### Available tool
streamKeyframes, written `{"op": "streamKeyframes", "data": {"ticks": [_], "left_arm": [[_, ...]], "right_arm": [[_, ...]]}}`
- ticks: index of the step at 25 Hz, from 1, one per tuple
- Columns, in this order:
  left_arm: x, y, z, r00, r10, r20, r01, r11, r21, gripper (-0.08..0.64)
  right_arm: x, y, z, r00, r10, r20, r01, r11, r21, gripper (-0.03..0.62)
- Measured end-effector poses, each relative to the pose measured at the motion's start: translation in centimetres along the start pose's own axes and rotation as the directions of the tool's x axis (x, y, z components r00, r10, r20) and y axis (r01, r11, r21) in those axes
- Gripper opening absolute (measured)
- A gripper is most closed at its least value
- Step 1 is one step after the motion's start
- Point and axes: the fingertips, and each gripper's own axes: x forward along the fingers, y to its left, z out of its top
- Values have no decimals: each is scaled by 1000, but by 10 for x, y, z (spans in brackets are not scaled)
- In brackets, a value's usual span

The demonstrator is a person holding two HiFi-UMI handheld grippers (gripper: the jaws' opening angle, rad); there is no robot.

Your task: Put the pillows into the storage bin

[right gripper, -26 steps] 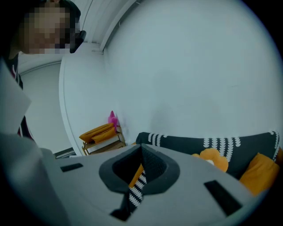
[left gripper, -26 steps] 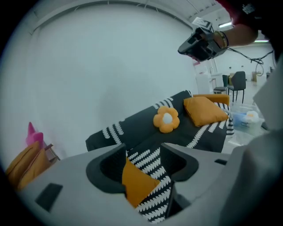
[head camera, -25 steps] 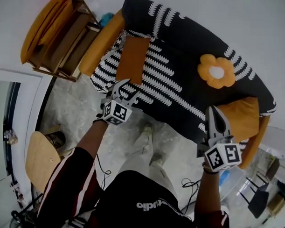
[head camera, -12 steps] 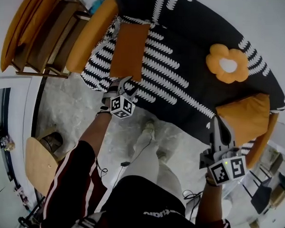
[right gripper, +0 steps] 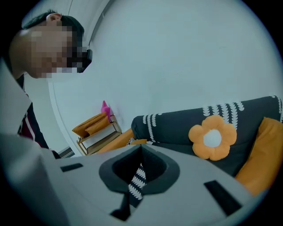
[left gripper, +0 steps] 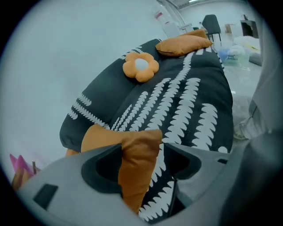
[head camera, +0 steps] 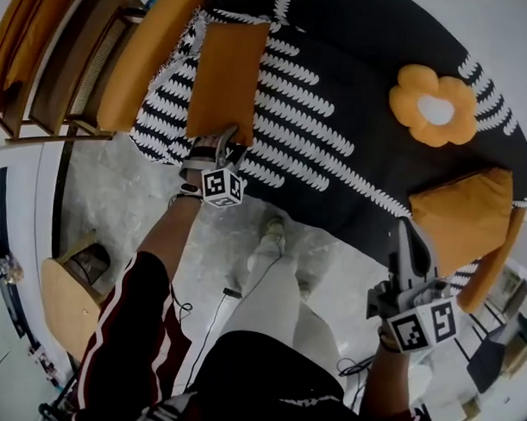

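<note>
A flat rectangular orange pillow lies at the left end of the black, white-patterned sofa. My left gripper is at its near edge. In the left gripper view the pillow's near corner stands between the wide jaws of that gripper, which have just been opening; the pads do not press it. A flower-shaped pillow rests against the backrest, and a plump orange pillow lies at the right end. My right gripper is shut and empty, in front of the sofa's right part.
An orange bolster armrest borders the sofa's left end, with a wooden shelf beyond it. A round wooden stool stands on the floor at the left. Dark chairs and clutter sit at the lower right. Cables lie on the floor.
My left gripper has come down to the near edge of the rectangular orange pillow. The right gripper has sunk lower in front of the sofa, still shut.
</note>
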Motion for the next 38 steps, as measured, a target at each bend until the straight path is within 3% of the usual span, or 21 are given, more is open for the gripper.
{"op": "streamKeyframes", "data": {"ticks": [4,7,11,15,25,38], "left_arm": [[4,2,-7,998,52,-22,-50,997,63,284],[6,8,-5,996,79,-30,-77,995,60,273],[2,27,-3,993,107,-46,-106,994,19,133],[-12,55,2,991,123,-55,-126,991,-51,71],[-72,141,28,985,166,-51,-173,970,-172,52],[-170,178,86,982,191,5,-180,931,-318,48]], "right_arm": [[0,-13,-8,1000,-14,2,14,999,37,3],[2,-22,-9,1000,-17,7,16,998,69,3],[1,-27,-1,1000,-11,18,10,996,94,3],[-9,-25,11,1000,-19,17,18,996,91,3],[-43,4,70,997,-37,63,30,994,107,3],[-129,19,132,983,-102,153,92,993,71,3]]}}
